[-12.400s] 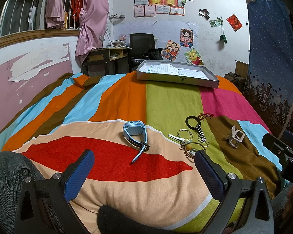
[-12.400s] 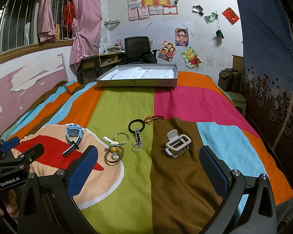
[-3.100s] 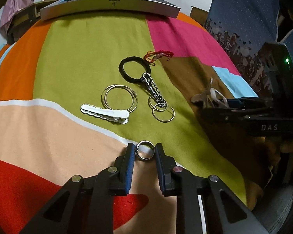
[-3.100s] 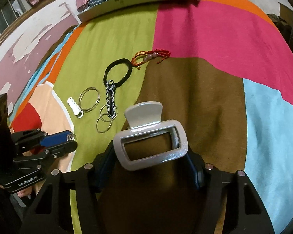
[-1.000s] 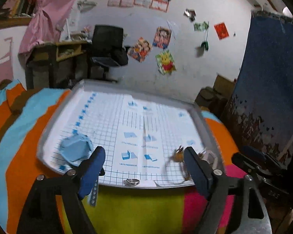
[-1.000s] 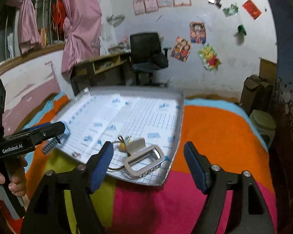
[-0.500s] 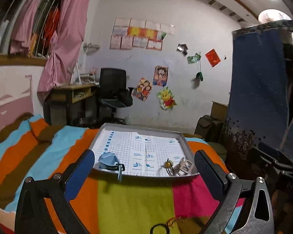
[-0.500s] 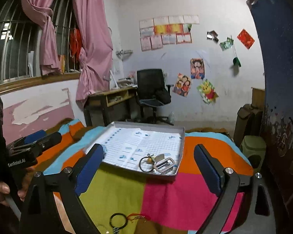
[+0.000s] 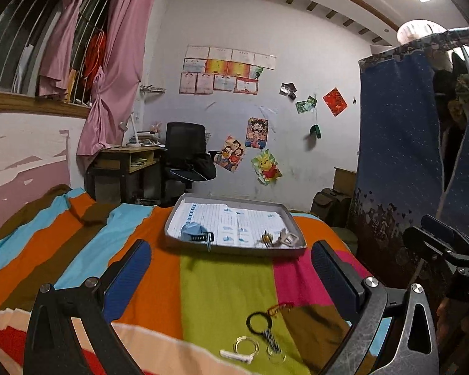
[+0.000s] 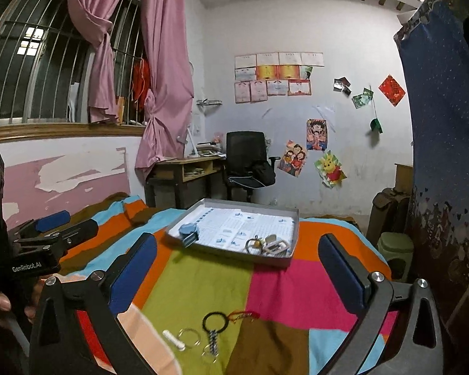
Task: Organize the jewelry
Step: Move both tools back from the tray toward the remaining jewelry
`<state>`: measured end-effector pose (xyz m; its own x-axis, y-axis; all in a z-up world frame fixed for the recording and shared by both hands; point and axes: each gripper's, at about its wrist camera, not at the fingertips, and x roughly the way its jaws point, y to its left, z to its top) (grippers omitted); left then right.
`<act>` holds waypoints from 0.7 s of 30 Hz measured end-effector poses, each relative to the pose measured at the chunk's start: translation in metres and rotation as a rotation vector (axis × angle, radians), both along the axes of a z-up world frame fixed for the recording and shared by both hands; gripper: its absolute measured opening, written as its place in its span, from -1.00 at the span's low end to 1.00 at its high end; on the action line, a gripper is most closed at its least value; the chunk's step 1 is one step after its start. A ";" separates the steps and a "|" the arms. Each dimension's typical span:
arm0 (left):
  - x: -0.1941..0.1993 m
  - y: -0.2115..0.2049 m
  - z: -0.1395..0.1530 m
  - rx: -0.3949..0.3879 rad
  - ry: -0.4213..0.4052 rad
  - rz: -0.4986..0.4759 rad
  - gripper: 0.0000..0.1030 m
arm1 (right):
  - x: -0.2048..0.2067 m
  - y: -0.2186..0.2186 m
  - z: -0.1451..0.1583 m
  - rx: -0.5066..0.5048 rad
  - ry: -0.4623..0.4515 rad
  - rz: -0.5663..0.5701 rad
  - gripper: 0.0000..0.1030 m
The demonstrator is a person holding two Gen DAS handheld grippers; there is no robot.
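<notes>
Both grippers hang empty above the striped bedspread (image 10: 203, 281), between pickups. The left gripper (image 9: 231, 278) has its blue-padded jaws spread wide with nothing between them, and the right gripper (image 10: 237, 268) is spread wide the same way and also carries nothing. Far ahead of both, at the far end of the bed, sits the grey tray (image 9: 234, 248), which already holds a blue watch (image 9: 195, 233) at its left near corner and a hair claw clip (image 9: 287, 238) with a small beaded ring piece just beside it at the right near corner. What remains to be sorted lies close below and slightly right of the left gripper's jaws: a black cord loop with a braided keychain (image 10: 215, 328), a red string bracelet (image 10: 244, 314) touching the loop's far side, a pair of thin metal rings (image 10: 189, 337), and a white hair clip (image 10: 173, 340) beside them. Judging from this, the task looks roughly half done. The next move calls for lowering one gripper onto a single item, probably the white clip or rings, closing on it low against the soft fabric without snagging the neighbouring pieces.
</notes>
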<state>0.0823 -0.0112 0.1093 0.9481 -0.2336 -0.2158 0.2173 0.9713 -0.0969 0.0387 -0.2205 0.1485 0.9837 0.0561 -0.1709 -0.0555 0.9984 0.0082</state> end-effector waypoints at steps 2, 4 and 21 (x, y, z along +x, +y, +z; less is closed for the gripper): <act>-0.014 0.003 -0.005 0.008 0.002 -0.002 1.00 | -0.011 0.007 -0.003 -0.002 0.003 -0.003 0.97; -0.026 0.007 -0.010 0.013 0.006 -0.001 1.00 | -0.024 0.011 -0.010 0.000 0.008 -0.009 0.97; -0.063 0.034 -0.068 0.011 0.136 0.068 1.00 | -0.060 0.012 -0.074 0.048 0.122 -0.094 0.97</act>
<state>0.0189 0.0225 0.0411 0.9233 -0.1668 -0.3459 0.1365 0.9845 -0.1102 -0.0211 -0.2085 0.0742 0.9572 -0.0242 -0.2885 0.0425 0.9975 0.0573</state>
